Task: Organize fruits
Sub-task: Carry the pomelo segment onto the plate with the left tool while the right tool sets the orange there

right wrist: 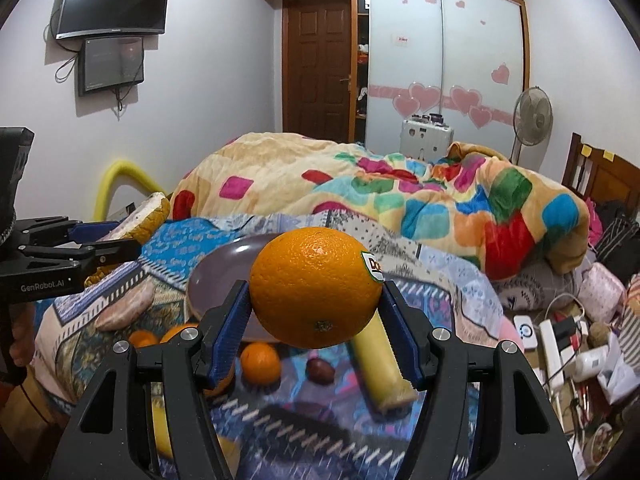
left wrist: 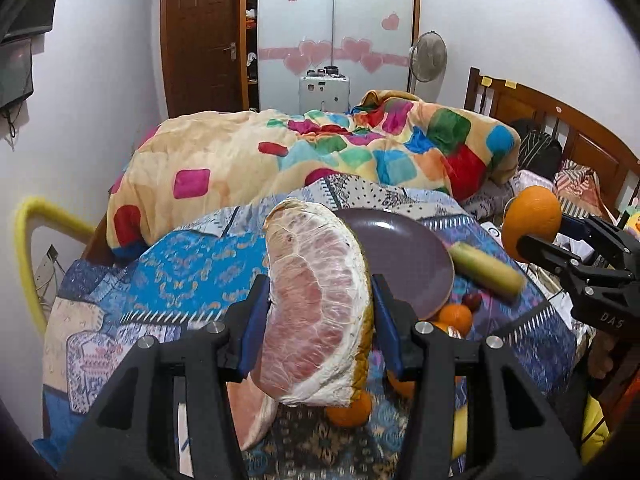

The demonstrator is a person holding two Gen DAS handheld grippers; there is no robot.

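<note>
My left gripper (left wrist: pixel 320 304) is shut on a large pomelo wedge (left wrist: pixel 316 312) with pink flesh, held above the patterned bedspread. My right gripper (right wrist: pixel 316 304) is shut on a big orange (right wrist: pixel 316 286) with a sticker; it also shows in the left wrist view (left wrist: pixel 532 226). A purple plate (left wrist: pixel 404 256) lies on the bed beyond both grippers, also in the right wrist view (right wrist: pixel 224 268). Another pomelo piece (right wrist: pixel 126 310) lies on the bed left of the plate. Small oranges (right wrist: pixel 260 362), a dark round fruit (right wrist: pixel 319 369) and a long yellow-green fruit (right wrist: pixel 378 364) lie near the plate's front edge.
A rumpled colourful quilt (left wrist: pixel 304 152) is heaped behind the plate. A wooden headboard (left wrist: pixel 560 120), bags and clutter with cables and a power strip (right wrist: pixel 556 348) are at the right. A yellow foam tube (left wrist: pixel 28 248) stands at the left bed edge.
</note>
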